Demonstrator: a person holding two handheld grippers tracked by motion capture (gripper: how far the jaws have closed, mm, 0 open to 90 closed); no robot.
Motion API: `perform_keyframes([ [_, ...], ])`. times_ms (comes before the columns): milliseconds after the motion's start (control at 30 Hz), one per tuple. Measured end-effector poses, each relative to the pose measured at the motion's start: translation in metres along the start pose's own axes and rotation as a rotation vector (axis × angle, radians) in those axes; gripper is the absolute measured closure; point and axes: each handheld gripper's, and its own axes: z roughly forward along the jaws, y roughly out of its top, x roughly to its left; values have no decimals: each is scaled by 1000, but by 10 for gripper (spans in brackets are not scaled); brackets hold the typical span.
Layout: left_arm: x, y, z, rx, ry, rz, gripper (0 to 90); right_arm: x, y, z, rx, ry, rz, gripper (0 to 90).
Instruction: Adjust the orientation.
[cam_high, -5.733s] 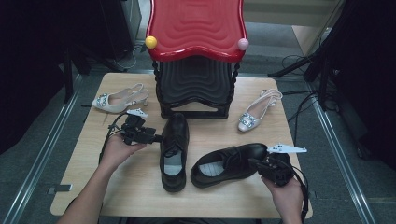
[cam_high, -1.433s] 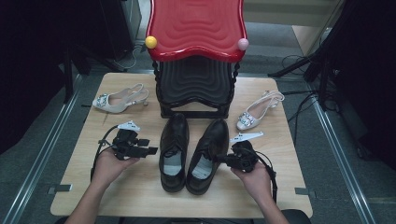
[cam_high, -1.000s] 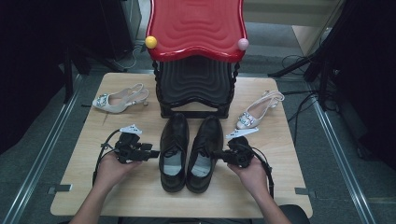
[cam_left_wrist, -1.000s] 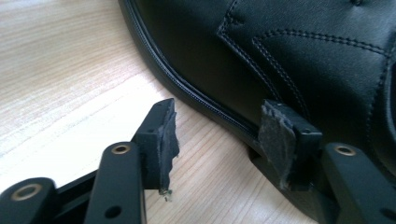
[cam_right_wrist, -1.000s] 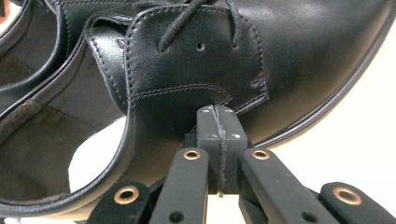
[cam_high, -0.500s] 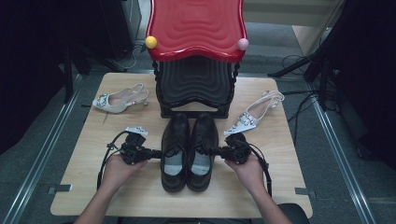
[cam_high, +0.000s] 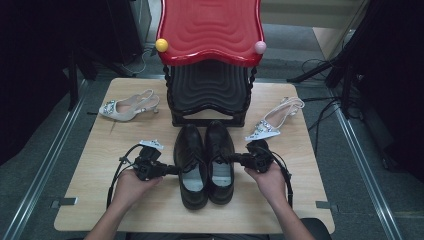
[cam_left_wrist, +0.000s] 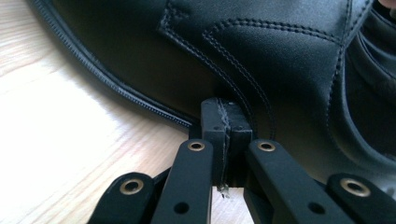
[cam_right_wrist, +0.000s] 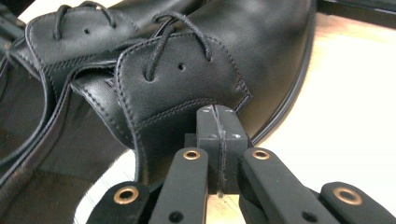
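Observation:
Two black lace-up shoes stand side by side mid-table, toes toward the rack: the left shoe (cam_high: 192, 167) and the right shoe (cam_high: 220, 160). My left gripper (cam_high: 172, 170) is shut, its tips against the left shoe's outer side. In the left gripper view the shut left gripper (cam_left_wrist: 225, 116) butts the left shoe's leather (cam_left_wrist: 261, 46) just above the sole. My right gripper (cam_high: 235, 159) is shut too and touches the right shoe's outer side. The right gripper view has the shut right gripper (cam_right_wrist: 217, 121) below the right shoe's lace flap (cam_right_wrist: 187, 79). Nothing is between either pair of jaws.
A rack with a red wavy top (cam_high: 210, 25) and a black lower shelf (cam_high: 210, 90) stands at the table's far edge, right in front of the toes. One silver heeled sandal (cam_high: 127, 107) lies far left, another (cam_high: 275, 120) far right. The wooden table (cam_high: 100, 200) shows bare wood on both sides.
The right shoe has slid left with the right gripper until it stands tight against the left shoe. The left gripper has moved right up to the left shoe's side.

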Motion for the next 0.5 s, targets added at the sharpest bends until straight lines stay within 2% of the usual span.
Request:
perform_keyframes([
  [167, -7, 0, 8, 2, -36, 12, 900, -4, 1, -6, -22, -19, 9, 900],
  [300, -16, 1, 17, 5, -44, 47, 899, -10, 1, -11, -38, -42, 23, 897],
  [400, -18, 3, 19, 9, -49, 54, 899, -16, 1, -15, -52, -39, 46, 874],
  [433, -18, 3, 18, 24, -49, 50, 898, -17, 1, -16, -55, -40, 43, 862],
  [467, -17, 3, 17, 35, -40, 50, 886, -17, 1, -18, -56, -37, 47, 854],
  [500, -15, 3, 15, 46, -36, 53, 829, -18, 1, -19, -57, -37, 45, 847],
])
